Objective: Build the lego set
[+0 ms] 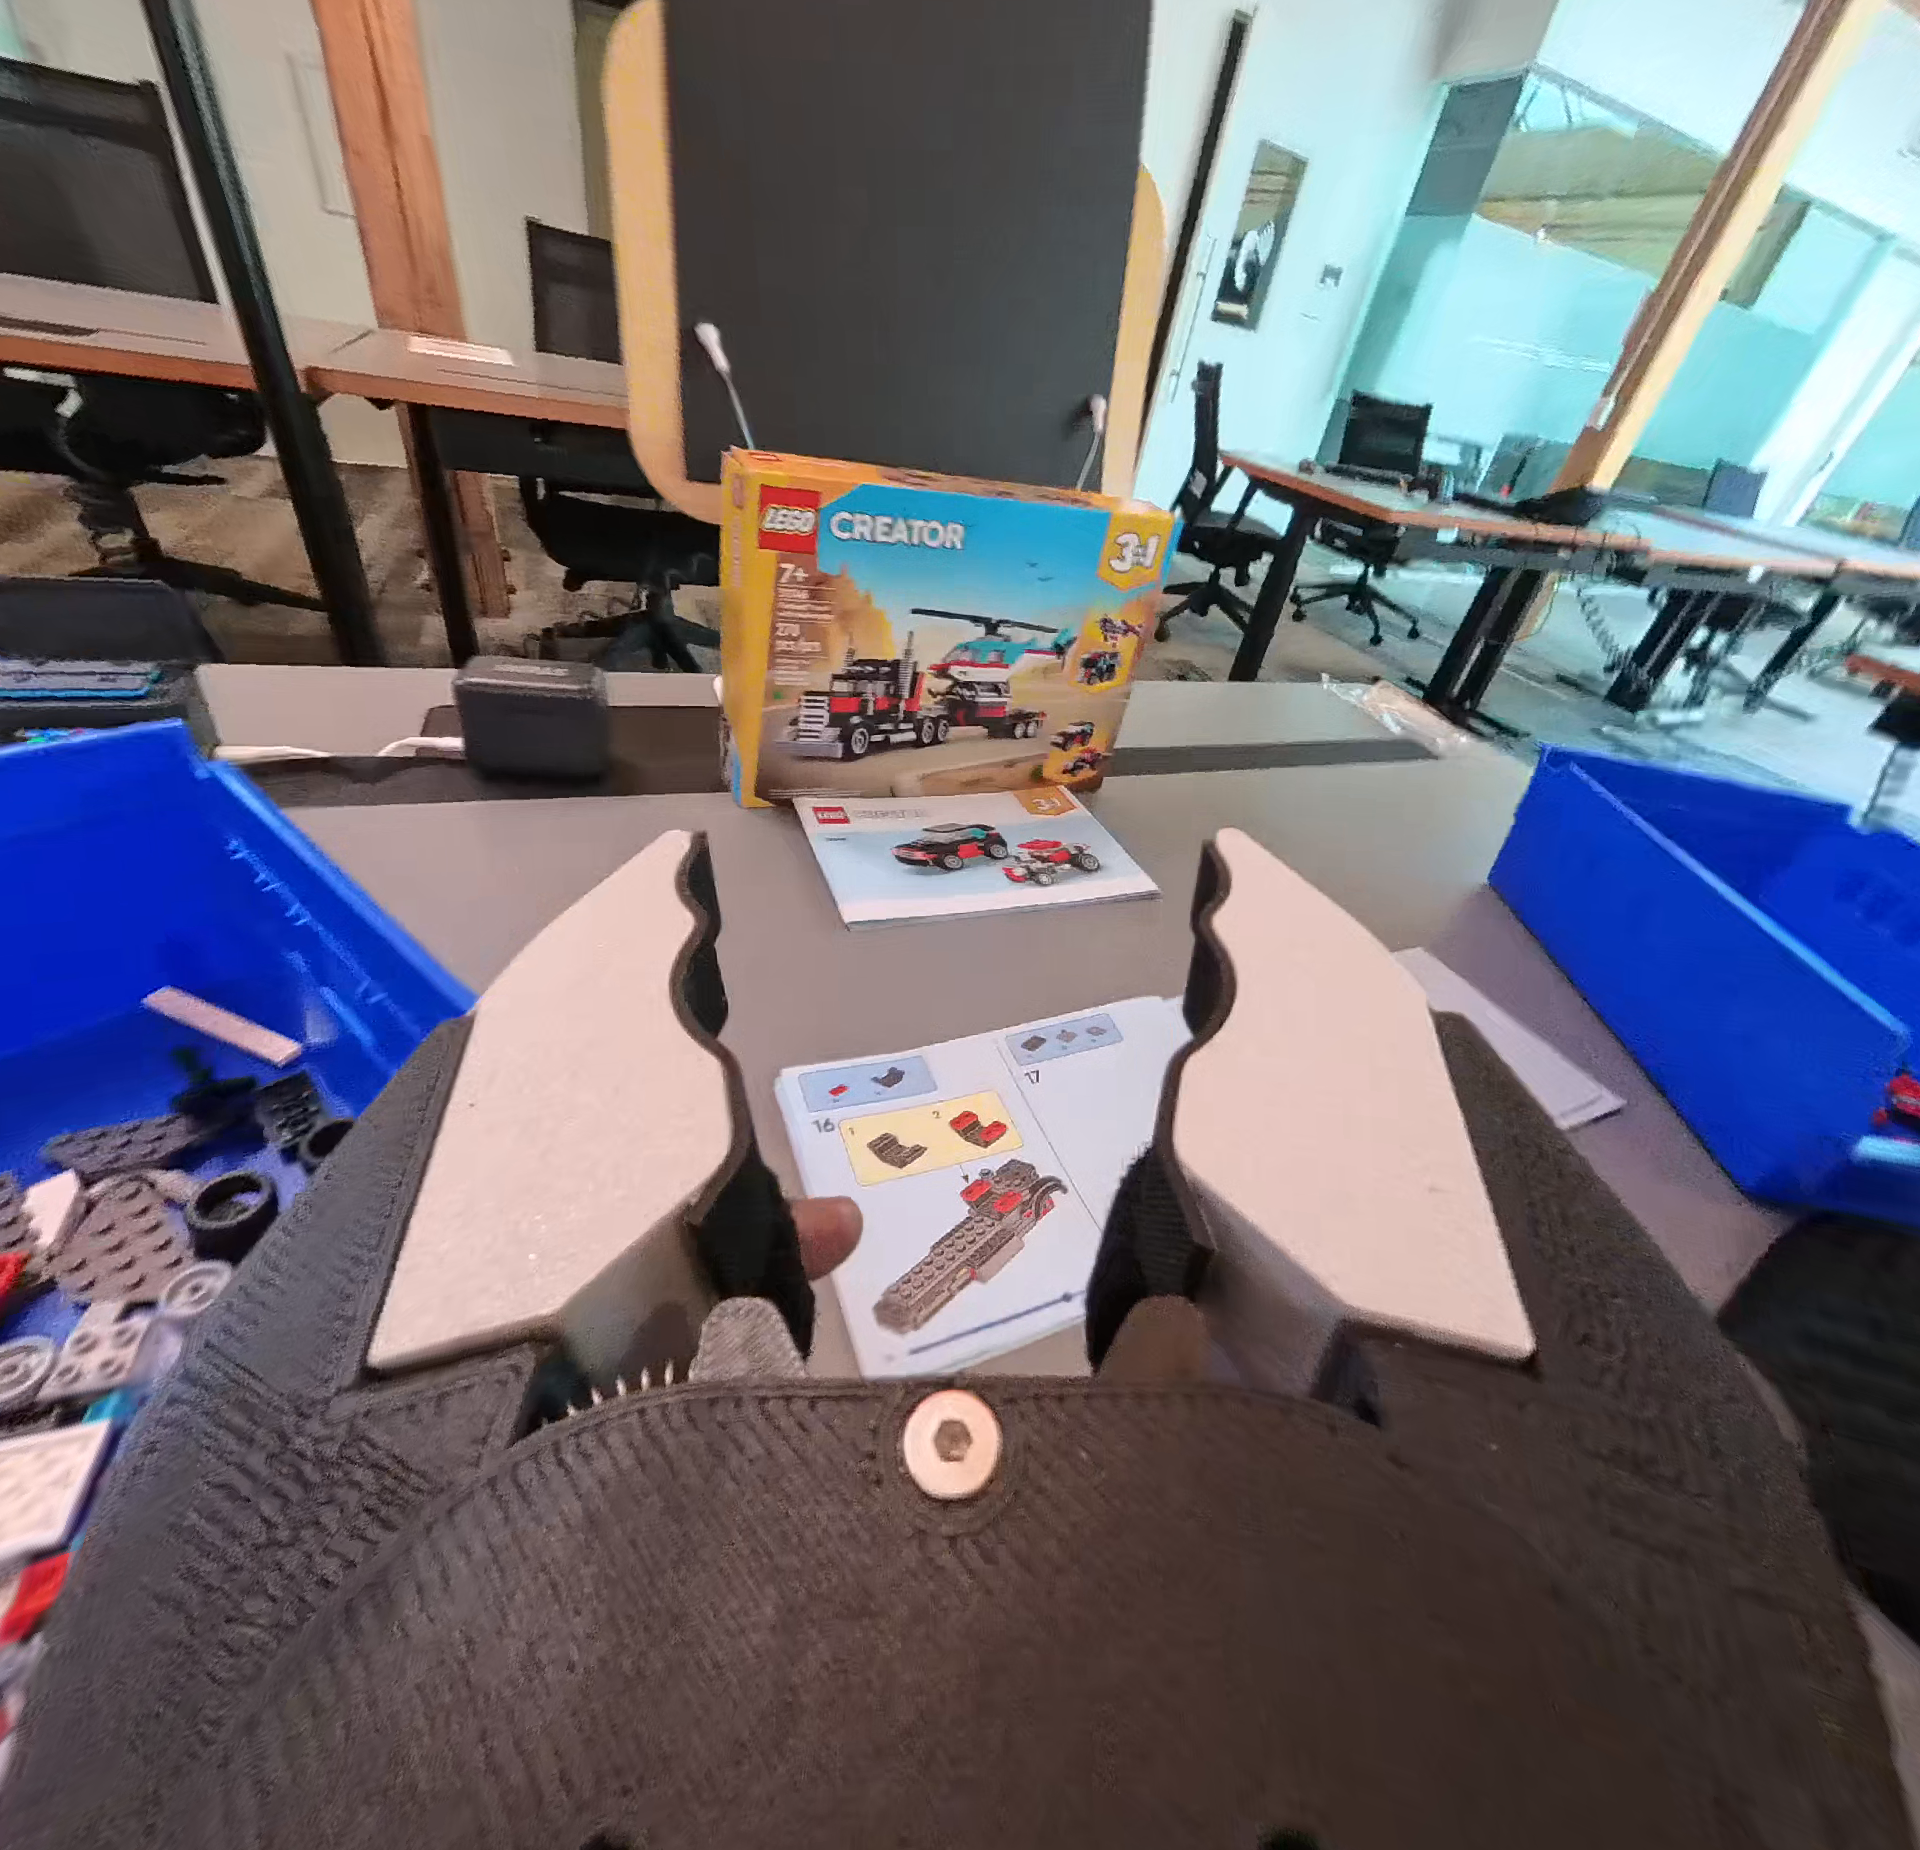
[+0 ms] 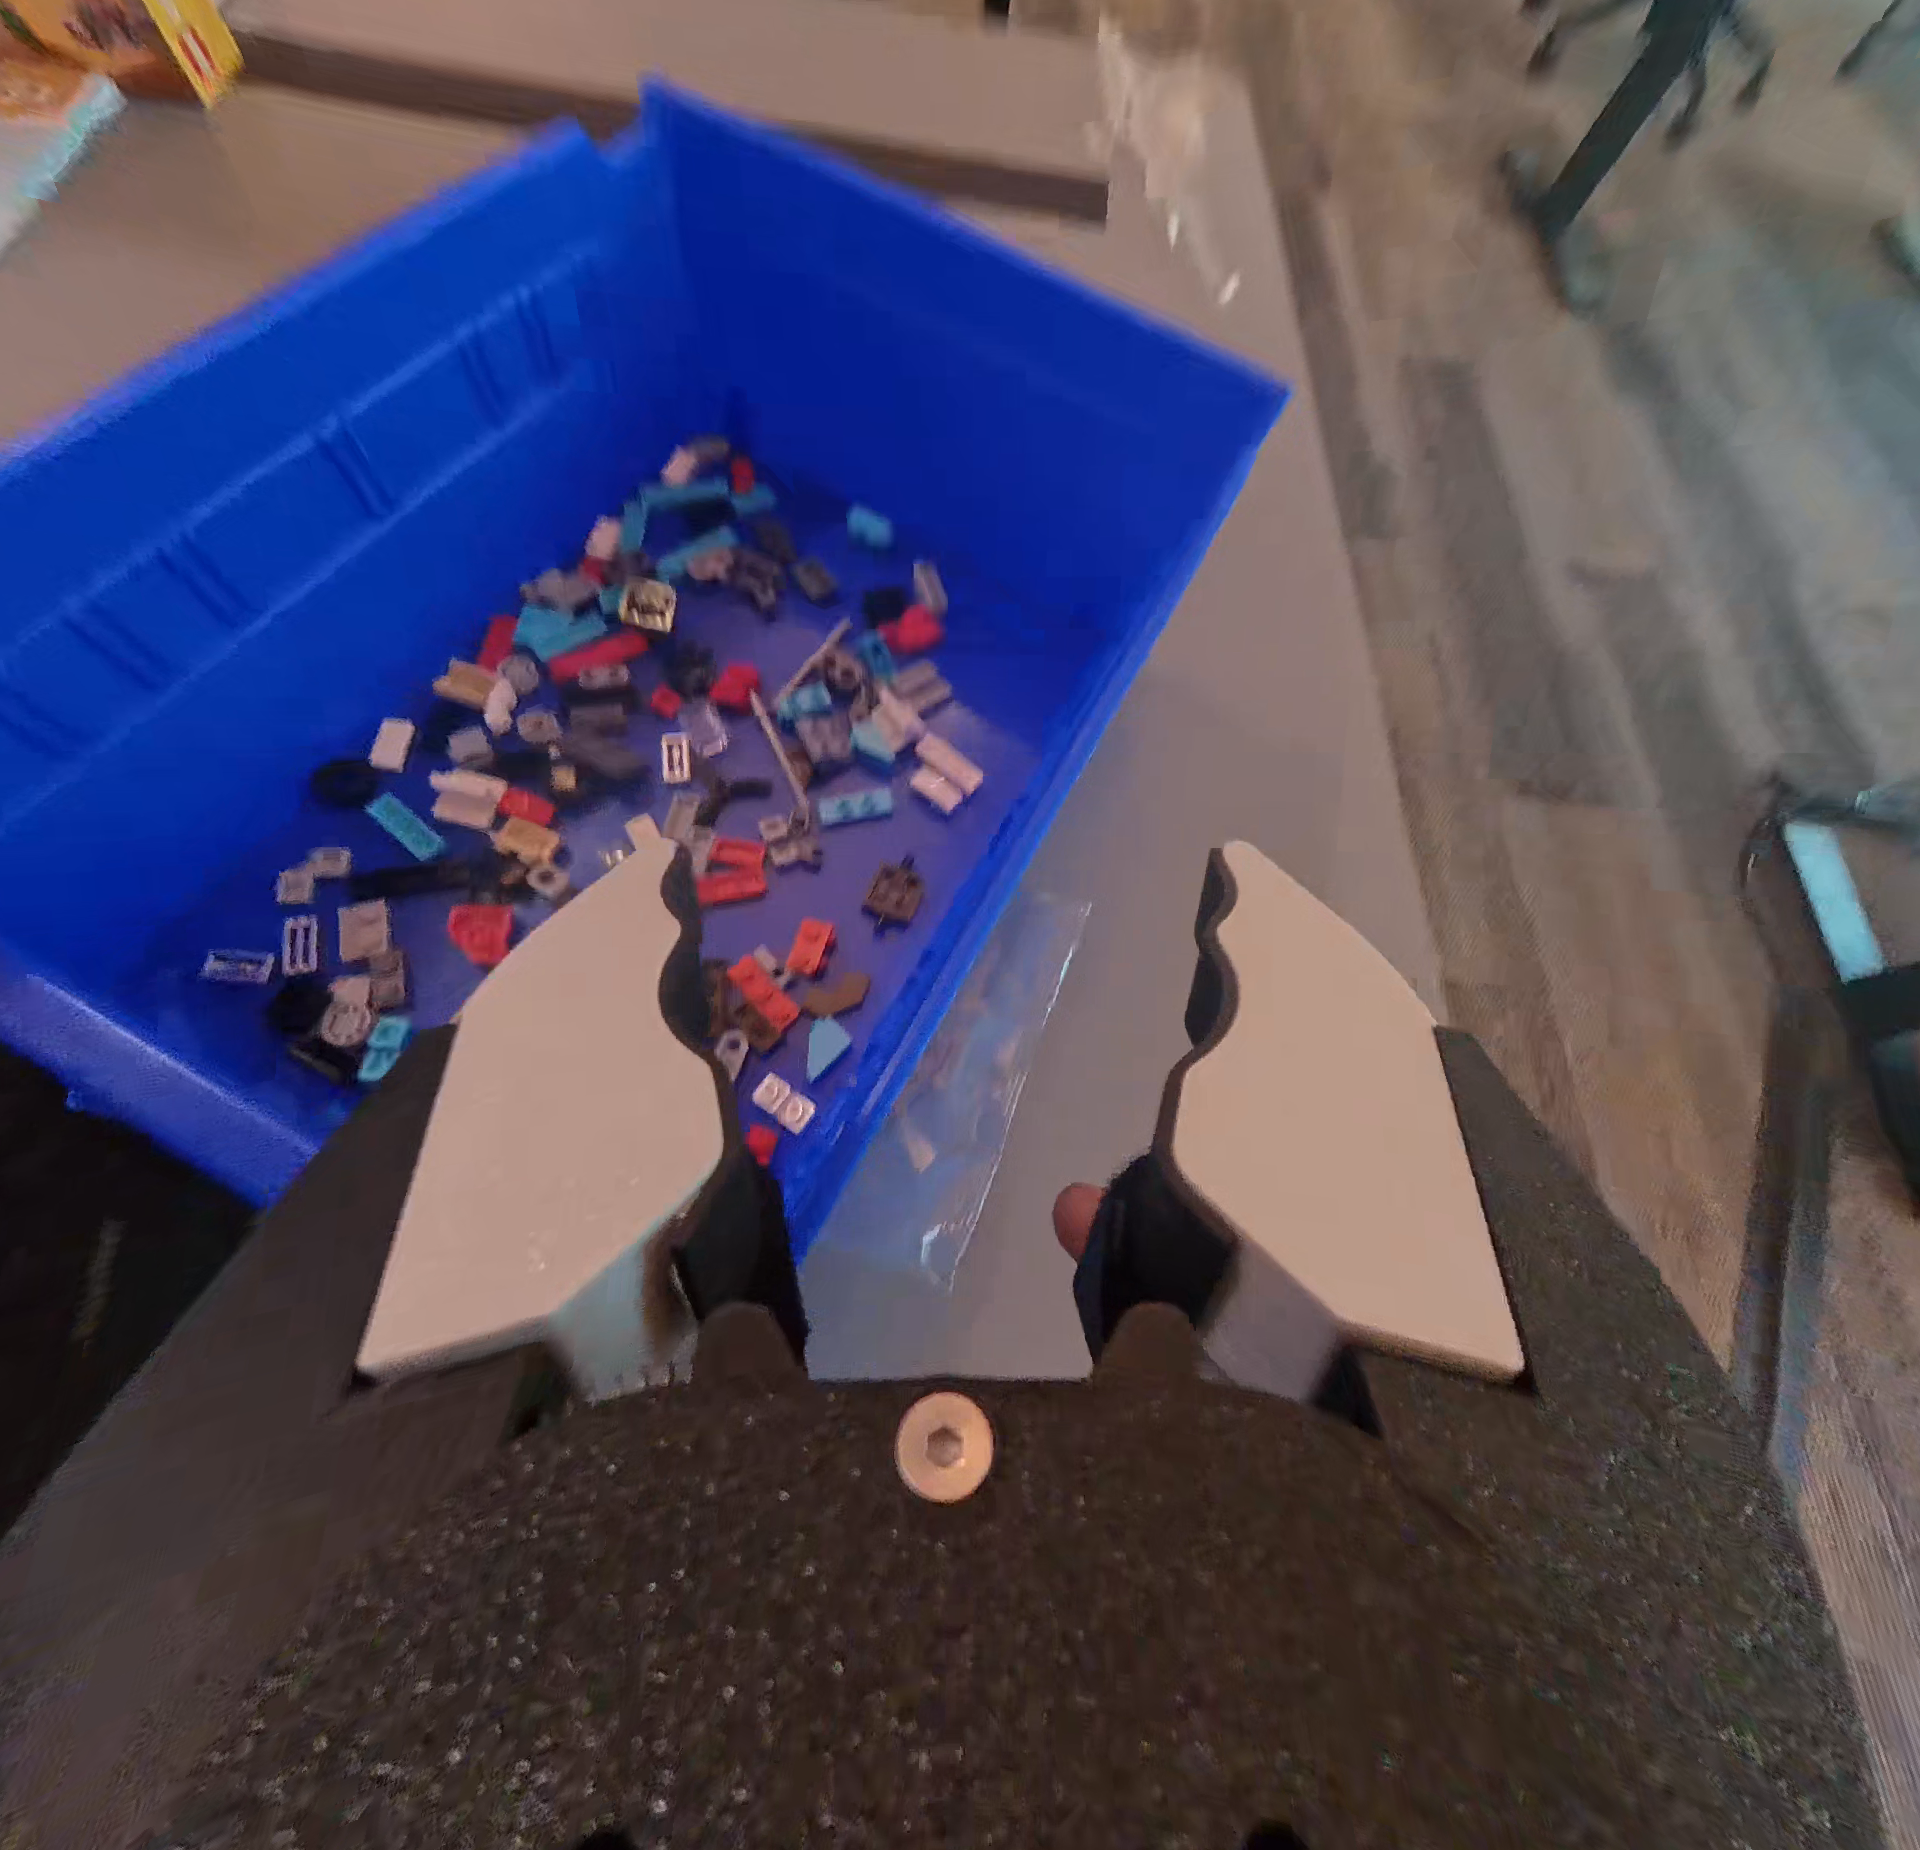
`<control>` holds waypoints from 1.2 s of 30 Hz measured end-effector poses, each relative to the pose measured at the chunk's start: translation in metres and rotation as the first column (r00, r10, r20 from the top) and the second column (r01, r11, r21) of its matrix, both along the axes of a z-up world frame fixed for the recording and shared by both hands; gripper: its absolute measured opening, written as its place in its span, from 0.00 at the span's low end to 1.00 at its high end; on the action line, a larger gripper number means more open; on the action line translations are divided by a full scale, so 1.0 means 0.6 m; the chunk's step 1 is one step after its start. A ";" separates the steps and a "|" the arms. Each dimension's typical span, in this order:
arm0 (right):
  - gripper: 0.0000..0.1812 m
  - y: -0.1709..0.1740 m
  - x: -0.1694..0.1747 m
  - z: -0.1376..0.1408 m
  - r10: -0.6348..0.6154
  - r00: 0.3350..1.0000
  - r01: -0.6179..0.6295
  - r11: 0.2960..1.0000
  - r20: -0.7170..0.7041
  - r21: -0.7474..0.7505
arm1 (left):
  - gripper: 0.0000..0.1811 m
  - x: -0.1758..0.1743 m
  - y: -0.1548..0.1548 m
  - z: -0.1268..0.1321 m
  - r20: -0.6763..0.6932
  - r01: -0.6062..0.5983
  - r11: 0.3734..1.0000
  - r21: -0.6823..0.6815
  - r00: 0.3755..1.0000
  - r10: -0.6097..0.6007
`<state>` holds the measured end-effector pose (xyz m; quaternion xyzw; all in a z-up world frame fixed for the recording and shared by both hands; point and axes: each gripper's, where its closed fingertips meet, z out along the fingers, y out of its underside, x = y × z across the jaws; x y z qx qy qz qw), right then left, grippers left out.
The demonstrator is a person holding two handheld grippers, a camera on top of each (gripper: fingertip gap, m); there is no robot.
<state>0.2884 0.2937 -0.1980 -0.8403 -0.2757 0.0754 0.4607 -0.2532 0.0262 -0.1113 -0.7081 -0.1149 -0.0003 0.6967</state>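
Note:
My left gripper [image 1: 951,855] is open and empty above the grey table, over an open instruction booklet [image 1: 935,1187]. A blue bin [image 1: 260,927] at its left holds dark plates, tyres and wheels [image 1: 156,1218]. My right gripper [image 2: 945,870] is open and empty, hovering over the near right corner of a second blue bin [image 2: 935,346] with several small red, teal, grey and black bricks [image 2: 644,761]. That bin also shows at the right of the left wrist view [image 1: 1704,969]. The picture is blurred.
The set's box [image 1: 940,626] stands upright at the back of the table with a closed booklet [image 1: 977,855] in front of it. A dark small device [image 1: 532,714] sits at back left. A clear plastic bag [image 2: 987,1062] lies beside the right bin. The table edge [image 2: 1340,657] runs at right.

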 end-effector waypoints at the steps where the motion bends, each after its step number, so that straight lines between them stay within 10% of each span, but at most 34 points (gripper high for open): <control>1: 0.50 -0.002 0.006 -0.014 -0.016 1.000 0.017 0.999 0.024 -0.044 | 0.48 0.007 0.012 -0.006 -0.023 0.010 1.000 -0.017 1.000 -0.010; 10: 0.20 -0.013 0.000 -0.033 0.049 0.998 -0.044 0.987 0.030 -0.153 | 0.37 0.078 0.076 -0.093 -0.188 0.153 0.940 -0.305 0.958 -0.217; 26: 0.18 0.005 0.032 -0.033 0.045 0.970 0.002 0.981 0.239 -0.194 | 0.30 0.028 0.053 -0.140 -0.297 0.014 0.911 -0.413 0.943 -0.149; 31: 0.09 -0.047 -0.131 0.042 0.454 0.878 -0.455 0.890 0.152 -0.028 | 0.30 0.051 0.061 -0.138 -0.230 0.110 0.922 -0.371 0.951 -0.206; 36: 0.06 -0.075 -0.177 -0.092 0.659 0.690 -0.505 0.735 0.300 -0.453 | 0.29 0.106 0.078 -0.122 -0.196 0.274 0.914 -0.299 0.920 -0.340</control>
